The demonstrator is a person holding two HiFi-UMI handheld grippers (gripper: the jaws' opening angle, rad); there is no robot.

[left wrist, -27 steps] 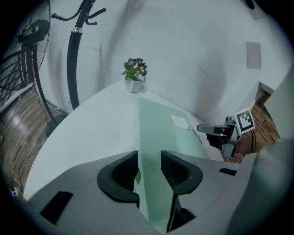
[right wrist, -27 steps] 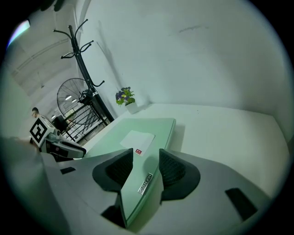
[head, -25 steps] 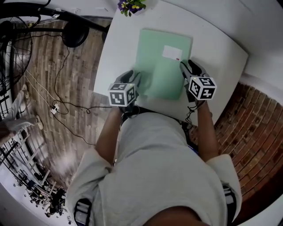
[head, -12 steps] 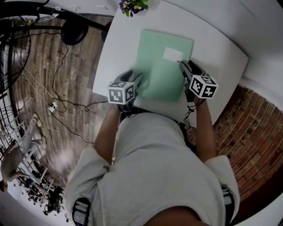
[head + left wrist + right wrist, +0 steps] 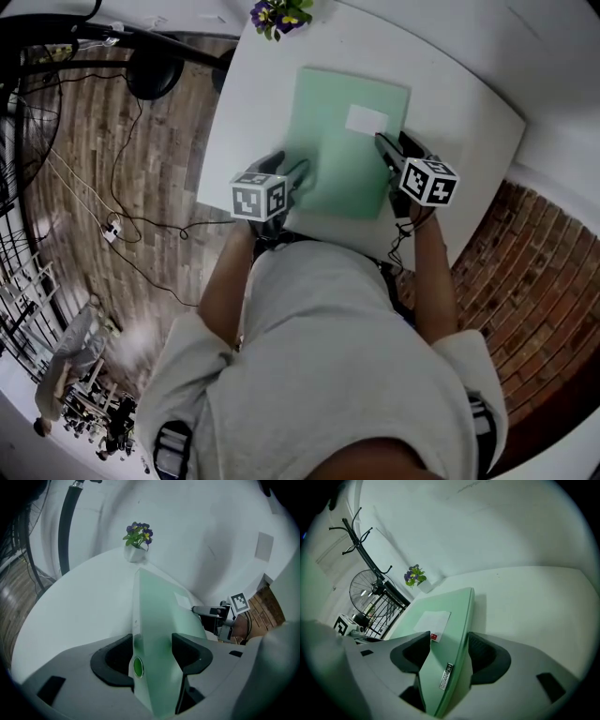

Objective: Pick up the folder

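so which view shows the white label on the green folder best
Head view: the whole white label shows on the green folder. The right gripper view shows it slanted beside a jaw; the left gripper view, a sliver.

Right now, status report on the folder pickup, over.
Left gripper, right gripper: jaws just opening, folder edge between, unclamped. Folder lying on table. Flower pot at far edge, not in the way.

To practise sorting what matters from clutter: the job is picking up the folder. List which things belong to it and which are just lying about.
Belong: folder; left hand-held gripper and right hand-held gripper, jaws just been opening, folder edge between each pair; table beneath.
Lying about: flowers, fan, floor cables.
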